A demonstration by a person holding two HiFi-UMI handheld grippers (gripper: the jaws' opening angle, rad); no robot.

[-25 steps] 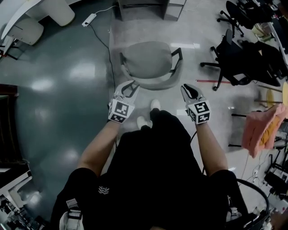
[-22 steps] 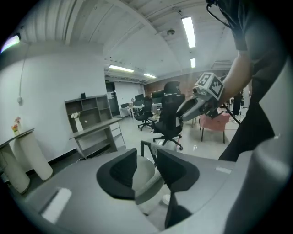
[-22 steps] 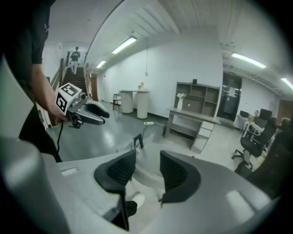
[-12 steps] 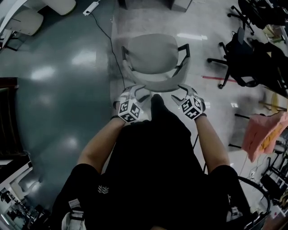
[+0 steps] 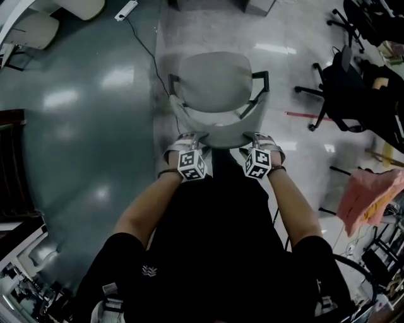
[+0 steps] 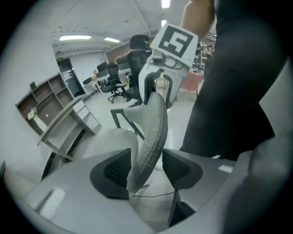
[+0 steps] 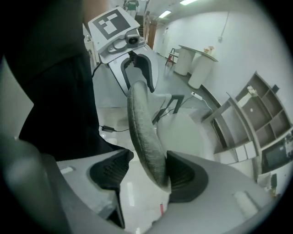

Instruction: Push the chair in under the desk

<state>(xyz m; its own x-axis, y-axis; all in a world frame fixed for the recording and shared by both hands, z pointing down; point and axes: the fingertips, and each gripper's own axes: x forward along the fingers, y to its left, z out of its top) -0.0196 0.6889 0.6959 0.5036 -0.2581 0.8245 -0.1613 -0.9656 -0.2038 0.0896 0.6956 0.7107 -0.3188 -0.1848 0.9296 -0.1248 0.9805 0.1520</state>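
Observation:
The grey armchair (image 5: 214, 76) stands on the floor in front of me, seat facing away. Both grippers straddle the top edge of its backrest (image 5: 218, 130). My left gripper (image 5: 189, 144) sits at the left end, my right gripper (image 5: 259, 142) at the right end. In the left gripper view the backrest (image 6: 151, 132) runs between the jaws of the left gripper (image 6: 146, 171); it leans on one pad (image 6: 112, 171), and the jaws are closing slightly. In the right gripper view the backrest (image 7: 142, 123) lies between the wide jaws of the right gripper (image 7: 146, 172), against one pad (image 7: 187, 176).
A desk with shelves (image 6: 68, 123) stands beyond the chair. Black office chairs (image 5: 353, 82) crowd the right side, with a pink cloth (image 5: 369, 195) below them. A cable (image 5: 148, 50) and power strip (image 5: 124, 11) lie on the floor at the upper left.
Both grippers have moved forward and inward from beside the chair onto the top of its backrest. Their jaws have spread and now straddle that edge.

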